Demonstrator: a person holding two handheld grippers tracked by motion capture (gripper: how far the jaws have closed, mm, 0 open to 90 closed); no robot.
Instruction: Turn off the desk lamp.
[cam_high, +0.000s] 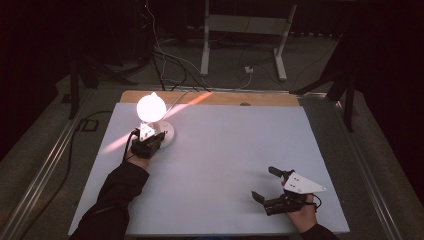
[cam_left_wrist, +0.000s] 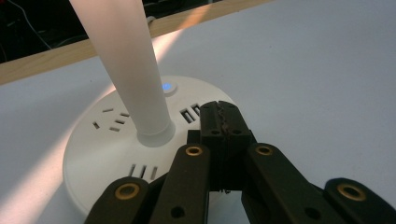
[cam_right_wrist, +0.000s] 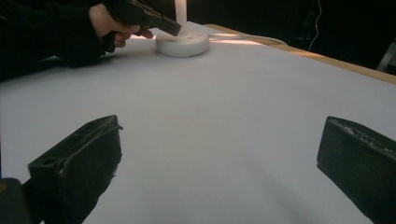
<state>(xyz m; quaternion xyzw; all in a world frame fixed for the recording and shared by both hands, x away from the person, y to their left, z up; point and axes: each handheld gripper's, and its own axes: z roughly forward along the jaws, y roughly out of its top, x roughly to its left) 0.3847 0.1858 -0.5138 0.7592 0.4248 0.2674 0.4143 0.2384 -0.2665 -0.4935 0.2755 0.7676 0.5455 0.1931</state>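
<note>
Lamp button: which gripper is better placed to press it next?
Left. The left gripper, jaws shut, sits over the lamp base right beside the blue-lit button. The right gripper is open, far across the table.

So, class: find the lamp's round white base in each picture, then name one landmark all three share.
High view: lamp base, upper left, at the left gripper.
Left gripper view: centre-left, under the shut jaws.
Right gripper view: top centre.
Shared landmark: wooden table edge.
</note>
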